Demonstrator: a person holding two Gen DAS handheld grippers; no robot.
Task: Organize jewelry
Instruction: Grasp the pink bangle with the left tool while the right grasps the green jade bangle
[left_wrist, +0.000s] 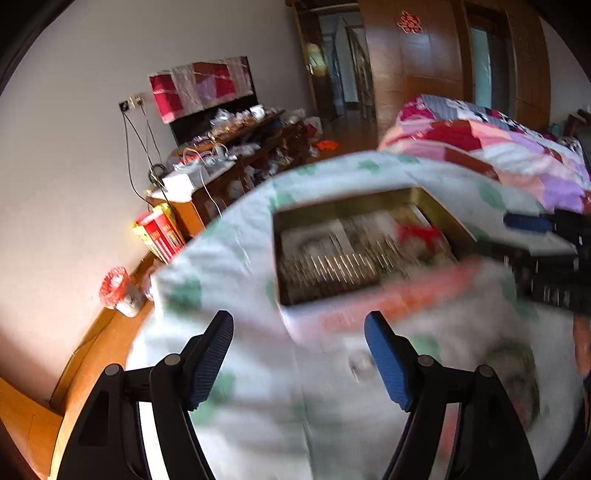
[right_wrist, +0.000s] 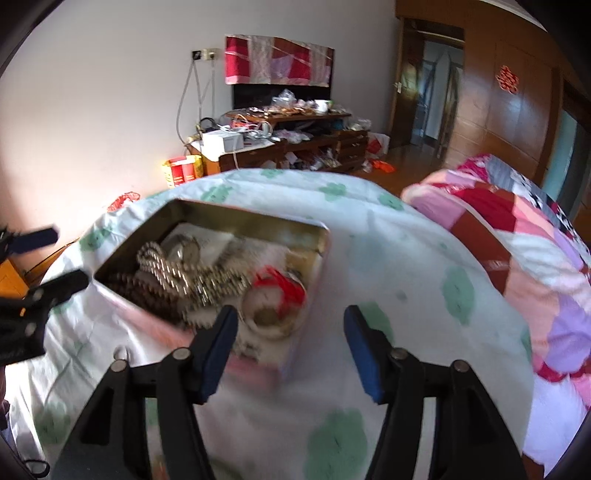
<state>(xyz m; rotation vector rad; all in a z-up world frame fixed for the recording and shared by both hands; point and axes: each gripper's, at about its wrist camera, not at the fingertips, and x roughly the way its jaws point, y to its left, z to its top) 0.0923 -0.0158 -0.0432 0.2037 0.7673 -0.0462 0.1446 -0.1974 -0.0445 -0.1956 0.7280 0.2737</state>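
An open pink tin box (right_wrist: 295, 236) with a gold inside sits on a bed with a white sheet with green flowers. It holds a silver chain (right_wrist: 173, 273), dark beads (right_wrist: 144, 291), a bangle with red thread (right_wrist: 275, 306) and other jewelry. My right gripper (right_wrist: 290, 326) is open and empty, just above the box's near right corner. In the left wrist view the box (left_wrist: 436, 206) is blurred, ahead of my open, empty left gripper (left_wrist: 299, 332). The right gripper (left_wrist: 532, 236) shows at the right edge there; the left gripper (right_wrist: 62, 258) shows at the left edge of the right wrist view.
A folded patchwork quilt (right_wrist: 517, 251) lies on the bed to the right. A cluttered wooden cabinet (right_wrist: 280, 147) stands against the far wall. A red and yellow box (right_wrist: 181, 171) and wooden floor lie beyond the bed's left edge.
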